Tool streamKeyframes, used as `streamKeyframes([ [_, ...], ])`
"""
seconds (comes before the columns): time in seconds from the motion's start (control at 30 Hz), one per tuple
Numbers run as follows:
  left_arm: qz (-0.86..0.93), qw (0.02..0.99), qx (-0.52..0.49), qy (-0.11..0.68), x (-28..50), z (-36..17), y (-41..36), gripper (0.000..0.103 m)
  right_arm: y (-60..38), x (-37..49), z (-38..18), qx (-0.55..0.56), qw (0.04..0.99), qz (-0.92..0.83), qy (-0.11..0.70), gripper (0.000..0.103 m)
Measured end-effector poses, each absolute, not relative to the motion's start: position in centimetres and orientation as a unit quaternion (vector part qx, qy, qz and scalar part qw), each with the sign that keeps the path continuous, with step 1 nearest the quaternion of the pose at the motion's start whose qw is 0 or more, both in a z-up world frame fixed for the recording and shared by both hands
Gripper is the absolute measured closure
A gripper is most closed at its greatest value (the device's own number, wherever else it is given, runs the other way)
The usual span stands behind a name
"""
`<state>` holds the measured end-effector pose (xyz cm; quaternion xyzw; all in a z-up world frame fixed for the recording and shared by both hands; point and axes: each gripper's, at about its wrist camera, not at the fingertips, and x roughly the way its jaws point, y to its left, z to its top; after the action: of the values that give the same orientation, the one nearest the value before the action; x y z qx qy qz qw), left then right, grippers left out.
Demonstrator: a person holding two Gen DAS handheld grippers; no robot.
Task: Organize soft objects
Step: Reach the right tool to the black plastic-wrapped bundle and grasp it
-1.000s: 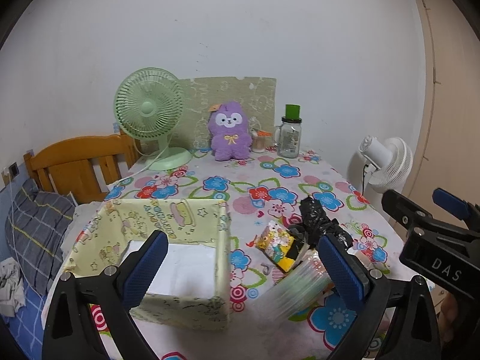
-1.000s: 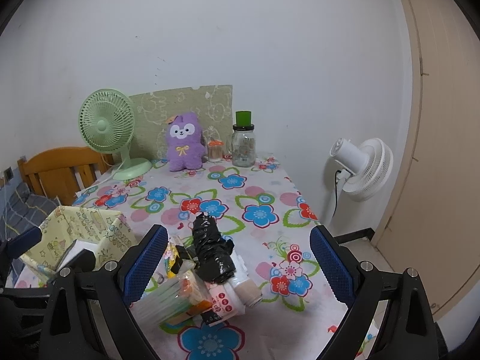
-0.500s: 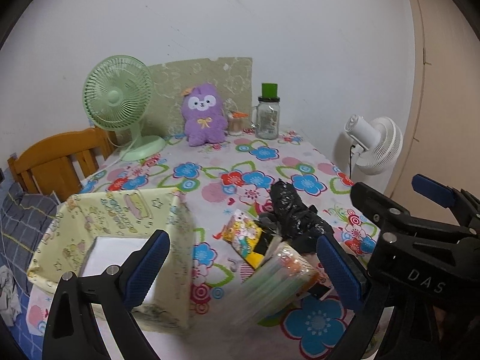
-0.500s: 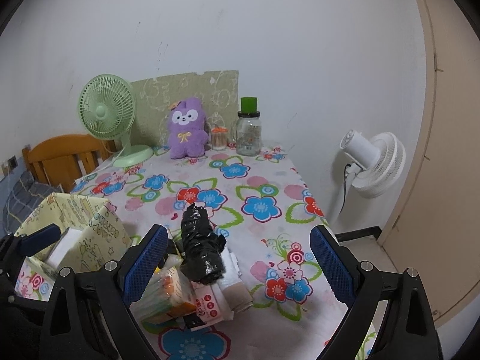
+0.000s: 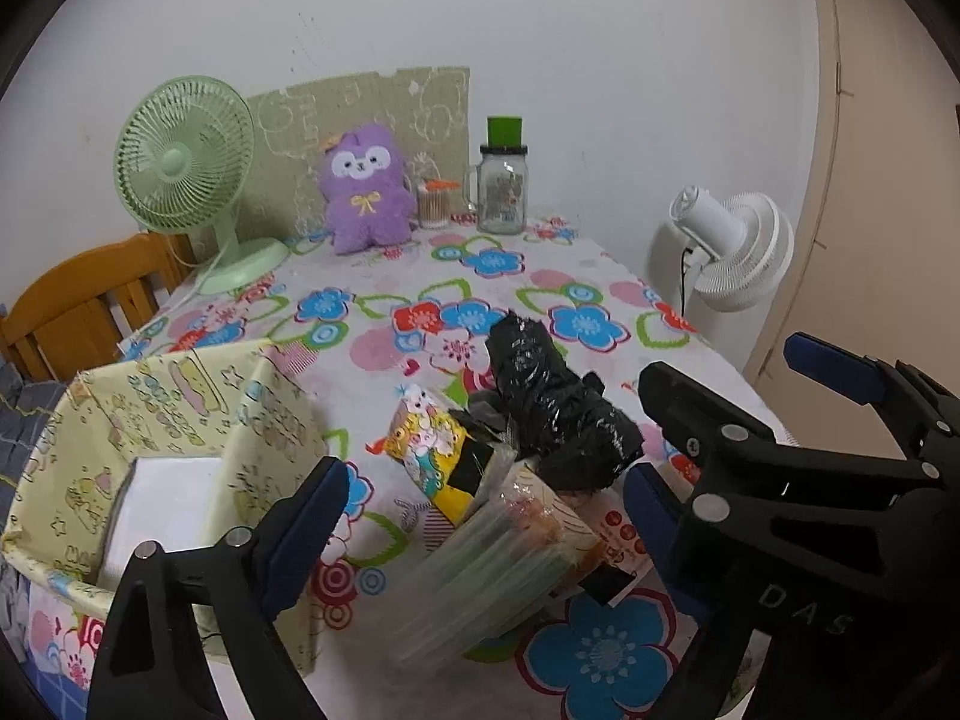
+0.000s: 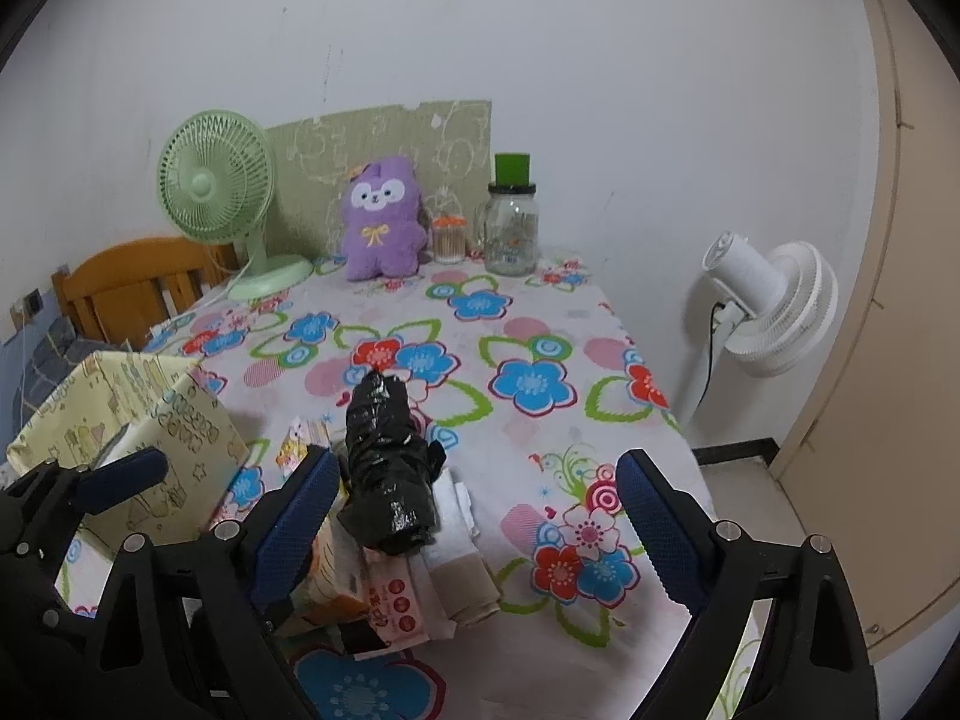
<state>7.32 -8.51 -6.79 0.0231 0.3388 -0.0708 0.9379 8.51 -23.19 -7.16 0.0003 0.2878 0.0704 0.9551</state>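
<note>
The left gripper (image 5: pixel 480 516) was seen with its jaws wide but closing, and nothing was yet pressed by its pads (image 5: pixel 303 519); the clear plastic packet (image 5: pixel 480 576) at the near end of the pile lay between them. The right gripper (image 6: pixel 474 516) was held wide open and empty, with the black bag roll (image 6: pixel 387 468) framed between its fingers but untouched.

Compared with a second before, both grippers had been brought lower and closer to the pile, so that the packets filled more of each view and the yellow fabric box (image 5: pixel 174 420) had slid toward the left edge. A grasp by the left gripper was judged to be beginning, probably on the clear packet.

The pile, including a yellow cartoon pouch (image 5: pixel 432 444), lay on the flowered tablecloth (image 5: pixel 420 276), just right of the box, into which the soft things were presumably to be placed. The purple plush (image 5: pixel 366 192) stood far back, against the wall.
</note>
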Motion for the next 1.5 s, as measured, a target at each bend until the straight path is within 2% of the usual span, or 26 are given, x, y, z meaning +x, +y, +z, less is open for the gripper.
streamKeyframes([
  [0.5, -0.089, 0.913, -0.001, 0.398, 9.6, -10.5, -8.0, 0.015, -21.5, 11.5, -10.6, -0.014, 0.937, 0.091, 0.338, 0.010],
  [0.63, -0.094, 0.912, -0.002, 0.399, 9.7, -10.8, -7.8, 0.017, -20.8, 12.5, -11.4, -0.017, 0.932, 0.096, 0.350, 0.014],
  [0.8, -0.102, 0.910, -0.006, 0.402, 10.1, -11.2, -7.4, 0.020, -19.7, 13.5, -12.5, -0.018, 0.921, 0.116, 0.372, 0.030],
  [0.87, -0.102, 0.907, -0.003, 0.409, 10.3, -11.4, -7.3, 0.021, -19.3, 13.7, -12.9, -0.020, 0.917, 0.125, 0.379, 0.048],
  [0.9, -0.101, 0.905, -0.001, 0.412, 10.4, -11.6, -7.3, 0.021, -19.1, 13.8, -13.0, -0.025, 0.916, 0.125, 0.381, 0.050],
  [0.97, -0.102, 0.902, 0.000, 0.419, 10.5, -12.0, -7.3, 0.021, -18.7, 13.5, -13.0, -0.035, 0.917, 0.130, 0.375, 0.066],
  [1.03, -0.104, 0.902, -0.001, 0.419, 10.4, -12.0, -7.3, 0.021, -18.5, 13.2, -12.8, -0.036, 0.919, 0.131, 0.370, 0.071],
  [1.3, -0.106, 0.903, 0.008, 0.416, 9.1, -11.8, -7.2, 0.020, -18.9, 11.5, -11.8, -0.024, 0.927, 0.125, 0.354, 0.074],
  [1.5, -0.099, 0.902, 0.018, 0.419, 8.0, -12.5, -7.5, 0.015, -19.0, 9.9, -11.4, -0.025, 0.929, 0.124, 0.347, 0.074],
])
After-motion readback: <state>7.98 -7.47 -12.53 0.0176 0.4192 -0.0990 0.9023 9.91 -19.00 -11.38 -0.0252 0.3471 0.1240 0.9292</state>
